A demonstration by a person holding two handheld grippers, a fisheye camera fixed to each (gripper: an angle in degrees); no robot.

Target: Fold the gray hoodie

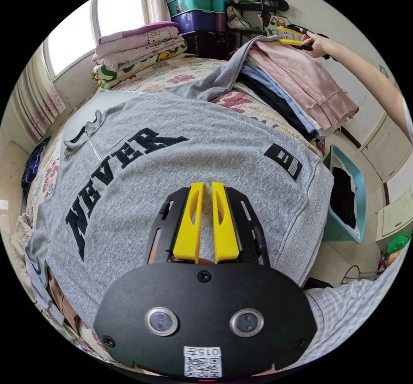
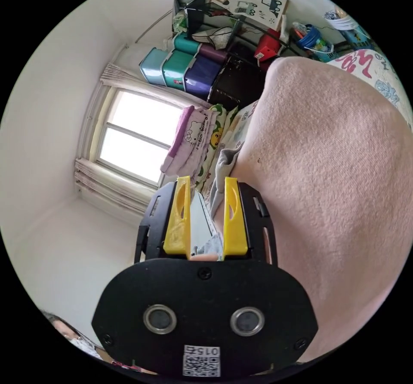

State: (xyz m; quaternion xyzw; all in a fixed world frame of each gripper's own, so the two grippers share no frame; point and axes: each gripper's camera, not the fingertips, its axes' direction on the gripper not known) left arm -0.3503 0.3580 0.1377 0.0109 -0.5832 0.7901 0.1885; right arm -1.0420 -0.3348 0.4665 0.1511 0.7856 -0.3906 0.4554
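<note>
The gray hoodie [image 1: 180, 173], with black lettering on its chest, lies front up on a patterned bed. One of its sleeves [image 1: 223, 74] runs up onto a stack of folded clothes. My left gripper [image 1: 207, 184] hovers over the hoodie's lower front, its jaws almost together with no cloth visibly pinched between them. A hand holds my right gripper [image 1: 289, 35] at the far end of that sleeve, by the top of the stack. Seen in its own view, the right gripper [image 2: 207, 180] is open with nothing between its jaws, beside a pink garment [image 2: 327, 177] and a bit of gray sleeve [image 2: 224, 165].
The stack of folded clothes [image 1: 297, 87], pink on top, sits on the bed's right side. A blue basket [image 1: 346, 194] with dark cloth stands on the floor beyond it. Folded blankets [image 1: 137, 46] and stacked storage boxes [image 1: 193, 7] line the far end near the window [image 1: 116, 11].
</note>
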